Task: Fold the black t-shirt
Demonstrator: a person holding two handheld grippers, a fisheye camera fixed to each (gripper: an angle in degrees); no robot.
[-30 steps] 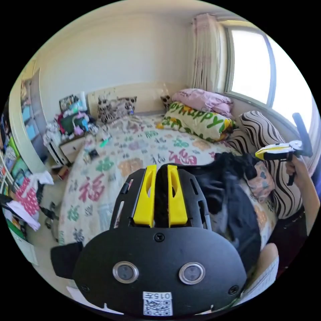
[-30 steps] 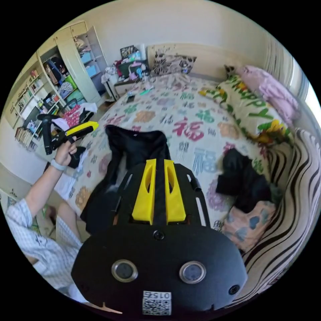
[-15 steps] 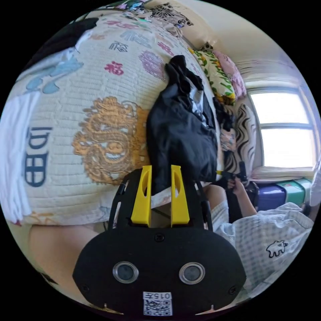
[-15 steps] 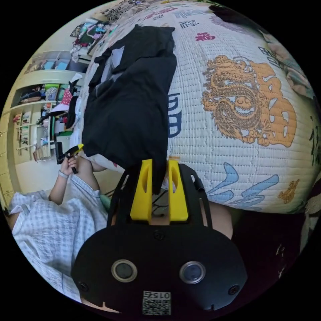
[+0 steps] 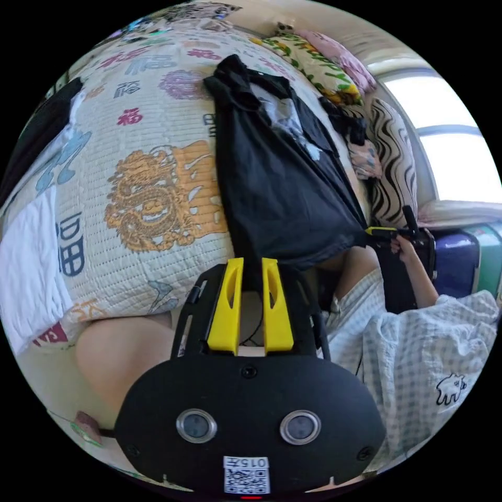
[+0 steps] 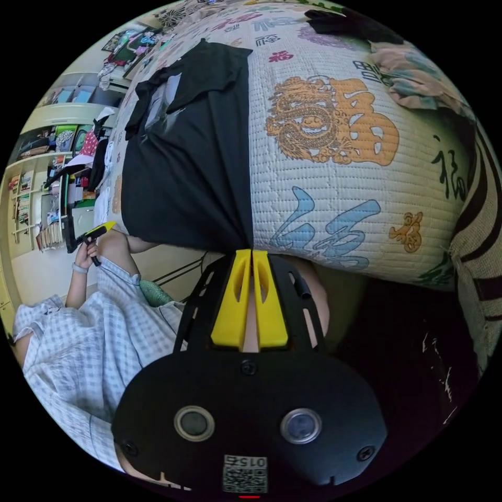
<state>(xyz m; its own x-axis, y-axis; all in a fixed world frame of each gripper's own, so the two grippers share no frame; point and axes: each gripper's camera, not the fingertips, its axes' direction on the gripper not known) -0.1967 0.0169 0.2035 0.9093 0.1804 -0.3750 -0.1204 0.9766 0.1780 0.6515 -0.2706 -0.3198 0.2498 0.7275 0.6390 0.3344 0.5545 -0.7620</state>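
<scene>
Black t-shirt (image 5: pixel 282 178) lies stretched on the quilt (image 5: pixel 151 193), both grippers pinching its hem.

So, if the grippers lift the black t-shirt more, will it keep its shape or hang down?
The black t-shirt will probably hang limp: it follows the quilt and is drawn taut toward the right gripper. It looks thin, so likely light. The loose sleeve may flop or bunch.

Black t-shirt (image 5: pixel 282 183), yellow-jawed tool (image 5: pixel 250 264)

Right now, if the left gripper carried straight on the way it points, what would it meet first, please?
The left gripper already has the black t-shirt hem between its jaws; going on, it would probably run along the shirt onto the quilt.
</scene>
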